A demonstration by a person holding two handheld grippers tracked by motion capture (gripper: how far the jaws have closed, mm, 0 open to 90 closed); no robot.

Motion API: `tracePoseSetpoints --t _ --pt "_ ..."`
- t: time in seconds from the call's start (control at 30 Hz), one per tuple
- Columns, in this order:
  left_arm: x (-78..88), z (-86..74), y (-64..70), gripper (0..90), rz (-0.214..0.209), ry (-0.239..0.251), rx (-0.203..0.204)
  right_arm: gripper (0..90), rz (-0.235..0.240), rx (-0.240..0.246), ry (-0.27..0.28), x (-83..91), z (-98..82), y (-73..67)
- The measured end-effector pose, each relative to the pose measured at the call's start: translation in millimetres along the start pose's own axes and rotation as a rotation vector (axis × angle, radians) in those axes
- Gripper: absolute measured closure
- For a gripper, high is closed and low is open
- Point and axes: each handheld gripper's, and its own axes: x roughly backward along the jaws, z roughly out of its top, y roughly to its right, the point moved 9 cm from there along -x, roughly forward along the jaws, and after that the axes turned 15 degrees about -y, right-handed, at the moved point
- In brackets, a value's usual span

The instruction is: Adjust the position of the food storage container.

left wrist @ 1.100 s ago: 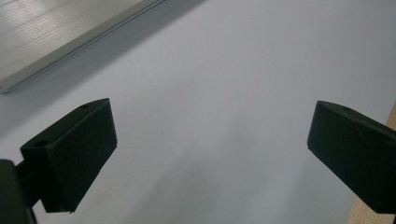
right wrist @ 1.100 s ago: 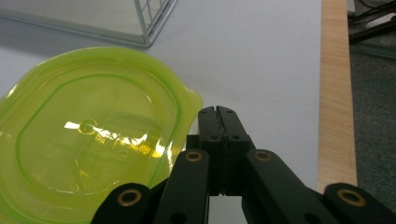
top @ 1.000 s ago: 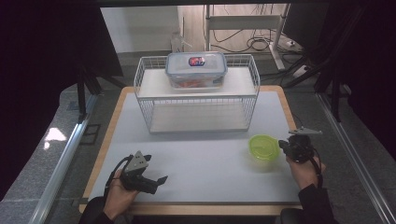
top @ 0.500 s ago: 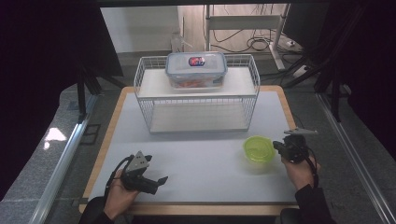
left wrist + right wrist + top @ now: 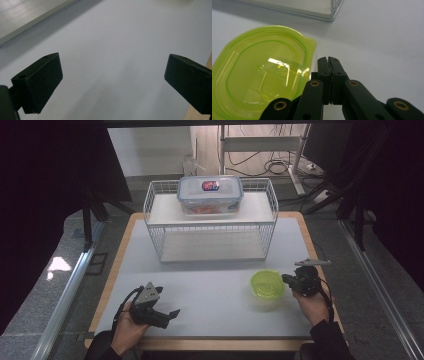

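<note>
My right gripper (image 5: 289,280) sits at the right edge of the lime-green lidded container (image 5: 267,285), jaws pressed together with nothing between them. In the right gripper view, the closed tips (image 5: 328,62) lie just beside the container's lid rim (image 5: 310,50); whether they touch it I cannot tell.

The container rests on the grey table mat (image 5: 210,285), right of centre, in front of the white wire rack (image 5: 211,227) and apart from it. A corner of the rack's base (image 5: 329,12) shows beyond the lid.

My left gripper (image 5: 167,312) lies low on the mat near the front edge, well apart from the container, jaws spread wide over bare mat (image 5: 112,62).

On the rack's upper shelf stands a clear lidded food box (image 5: 210,192).
</note>
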Motion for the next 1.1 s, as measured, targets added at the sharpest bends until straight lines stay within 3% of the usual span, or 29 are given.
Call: tracePoseSetpoints --t 0.23,0.57,1.1 --pt "-0.1 -0.3 0.3 1.5 -0.002 -0.002 -0.002 89.5 0.000 -0.020 -0.039 -1.4 -15.2 11.9" --pt "-1.1 -0.8 1.0 1.6 -0.001 -0.011 -0.006 89.6 0.091 0.021 -0.117 -15.1 -29.4 -8.2" --pt "-3.0 -1.5 1.6 1.6 0.005 -0.025 -0.014 89.7 0.156 0.066 -0.139 -32.7 -21.4 -34.6"
